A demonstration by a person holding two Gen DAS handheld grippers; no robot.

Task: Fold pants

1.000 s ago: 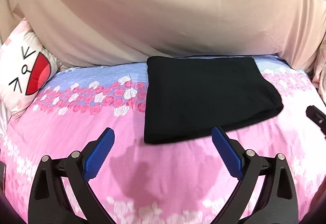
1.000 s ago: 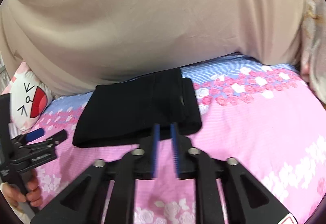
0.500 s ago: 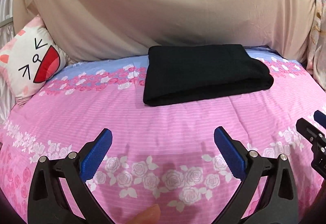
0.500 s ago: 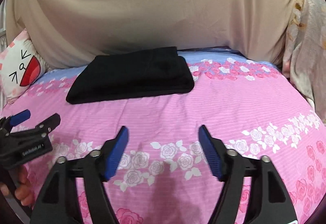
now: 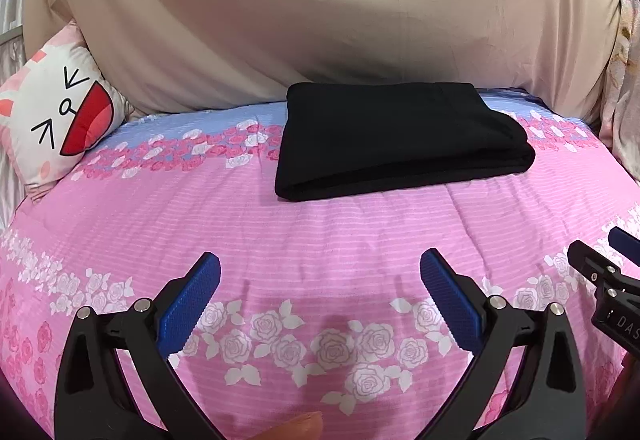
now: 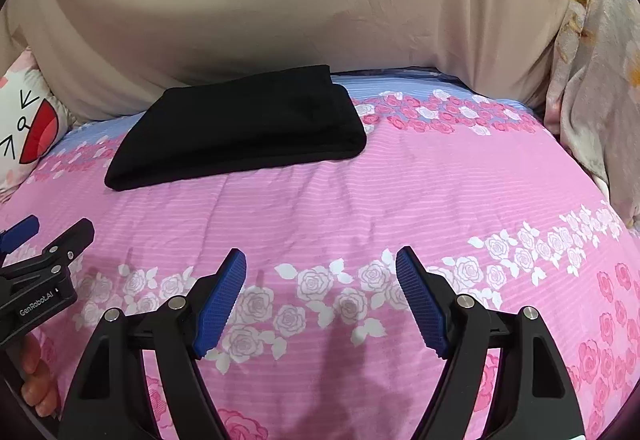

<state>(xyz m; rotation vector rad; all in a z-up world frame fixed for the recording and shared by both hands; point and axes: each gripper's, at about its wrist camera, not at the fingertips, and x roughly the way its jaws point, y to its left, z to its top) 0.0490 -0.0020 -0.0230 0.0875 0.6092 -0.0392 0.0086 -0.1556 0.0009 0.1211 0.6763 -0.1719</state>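
**poster1:** Pink rose-print bedspread (image 5: 360, 224) on a bed, beige sheet hung up behind it, cartoon-face pillow (image 5: 56, 119) off on the left. So where are we with the pants?

**poster2:** Looks basically finished to me. The black pants (image 5: 400, 139) are lying at the far side of the bed, just in front of the beige backdrop, folded into a compact rectangle with a thick doubled edge facing the cameras. From the right wrist view the pants (image 6: 244, 131) show as the same flat stack, no legs or loose ends sticking out that I can see.

**poster1:** And the grippers?

**poster2:** Left gripper (image 5: 320, 292) has its blue pads spread wide apart with nothing between them. The right gripper (image 6: 320, 288) is spread apart too, holding nothing. Both hover over the near part of the bedspread, well apart from the pants.

**poster1:** Anything left to do?

**poster2:** My guess is not much, maybe squaring up the slightly skewed edges. Can't tell how many layers are in there, though.
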